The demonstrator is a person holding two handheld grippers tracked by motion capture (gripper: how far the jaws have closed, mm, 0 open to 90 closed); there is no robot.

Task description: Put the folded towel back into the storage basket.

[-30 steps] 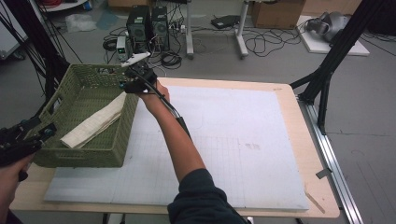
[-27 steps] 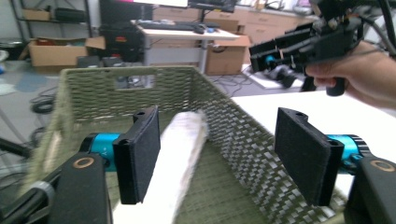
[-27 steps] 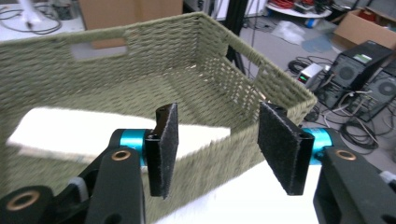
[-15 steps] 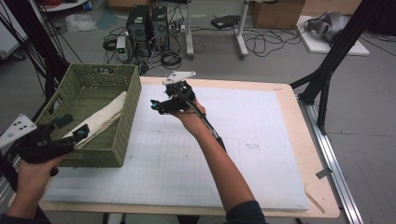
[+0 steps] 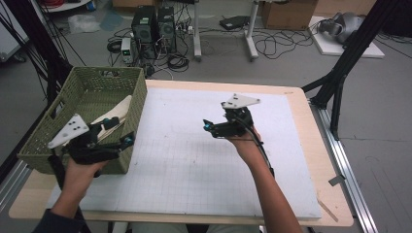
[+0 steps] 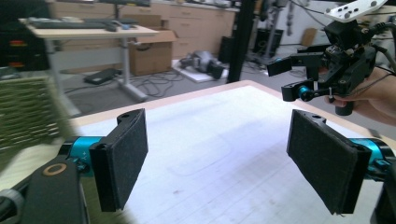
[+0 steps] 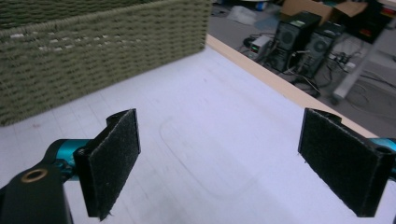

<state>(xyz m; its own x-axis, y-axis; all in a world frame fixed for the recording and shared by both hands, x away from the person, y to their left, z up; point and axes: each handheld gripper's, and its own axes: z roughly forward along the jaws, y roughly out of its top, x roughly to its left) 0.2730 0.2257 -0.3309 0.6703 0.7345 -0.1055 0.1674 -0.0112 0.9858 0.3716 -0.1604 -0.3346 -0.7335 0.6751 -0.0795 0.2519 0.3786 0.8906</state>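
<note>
Your left claw [image 5: 127, 140] and right claw [image 5: 208, 127] have just been opening, nothing between the jaws: cloth [image 5: 115, 115] released into the basket [image 5: 138, 90], both claws beside it.

Sitting on a grey floor [image 5: 58, 53]: two black computer boxes [image 5: 154, 22], tangled cables [image 5: 272, 46], a brown cardboard box [image 5: 289, 12]. Standing behind: white desk legs [image 5: 251, 29].

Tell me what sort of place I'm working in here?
Likely a robotics lab or workshop: desktop computer towers and loose cables on the floor, cardboard boxes, and a worktable with a white gridded mat.
</note>
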